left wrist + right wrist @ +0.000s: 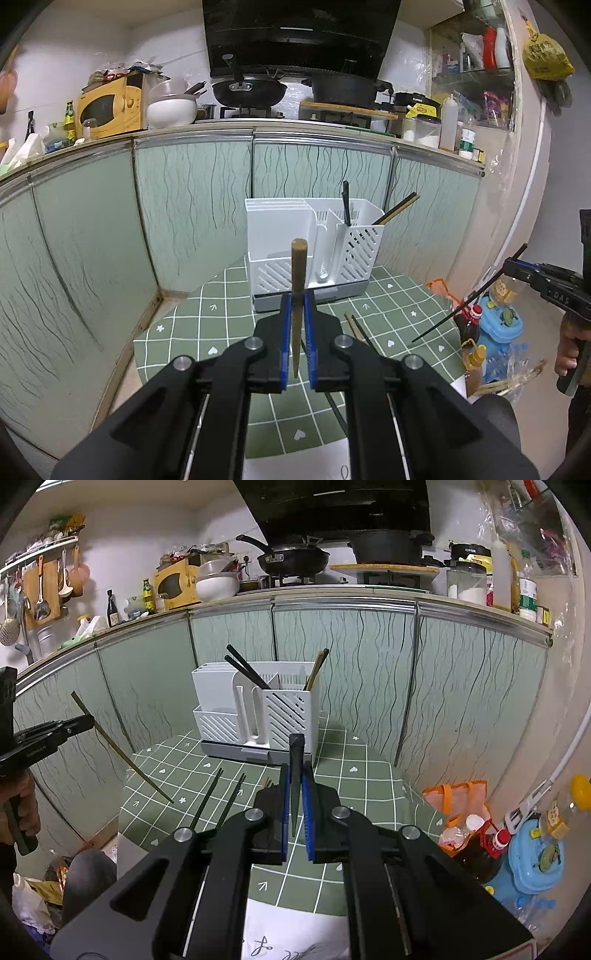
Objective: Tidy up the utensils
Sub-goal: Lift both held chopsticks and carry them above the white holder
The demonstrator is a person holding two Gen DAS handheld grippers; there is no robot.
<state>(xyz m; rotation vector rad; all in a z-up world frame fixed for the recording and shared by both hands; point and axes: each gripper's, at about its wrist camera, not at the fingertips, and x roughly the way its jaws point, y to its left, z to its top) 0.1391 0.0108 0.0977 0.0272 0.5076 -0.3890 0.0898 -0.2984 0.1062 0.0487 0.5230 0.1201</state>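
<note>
A white slotted utensil holder (314,243) (258,709) stands at the far side of the green checked table (229,325). It holds black chopsticks (245,670) and brown chopsticks (317,668). My left gripper (297,314) is shut on a brown wooden chopstick (297,273), held upright above the table in front of the holder. My right gripper (295,786) is shut on a black chopstick (296,771), also short of the holder. Two black chopsticks (218,801) lie on the table (347,775). More loose chopsticks (356,326) lie beside my left gripper.
Green cabinet doors (192,206) wall in the table behind and at the left. Bottles and an orange bag (458,805) stand on the floor at the right. The counter above carries a wok (249,90), a pot and a yellow microwave (107,107).
</note>
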